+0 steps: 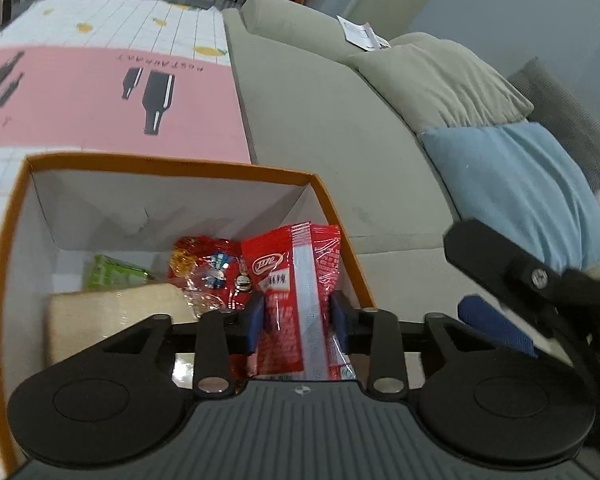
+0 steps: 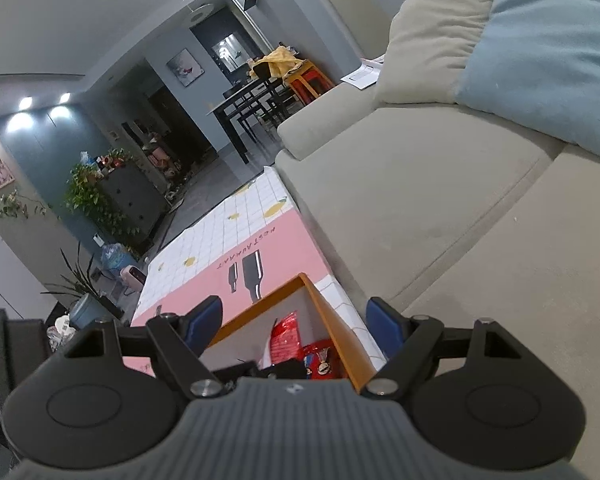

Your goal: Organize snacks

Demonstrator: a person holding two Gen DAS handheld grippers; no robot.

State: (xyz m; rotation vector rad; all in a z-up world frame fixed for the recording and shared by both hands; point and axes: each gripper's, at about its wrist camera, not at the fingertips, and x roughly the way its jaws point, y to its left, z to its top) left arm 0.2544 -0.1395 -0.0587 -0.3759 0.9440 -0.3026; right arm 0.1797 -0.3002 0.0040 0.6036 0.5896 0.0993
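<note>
Red packet stands upright inside the orange box, near its right wall, above other snacks. Risk: it could snag on a pad or tip over the wall if the L gripper lifts unevenly. L jaws half open, packet between pads, gaps visible, no real grip. R gripper wide open, empty, over the box corner.

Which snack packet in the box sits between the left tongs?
The tall red packet with the silver stripe, by the box's right wall; the green, beige and cartoon-printed packets lie farther left.
</note>
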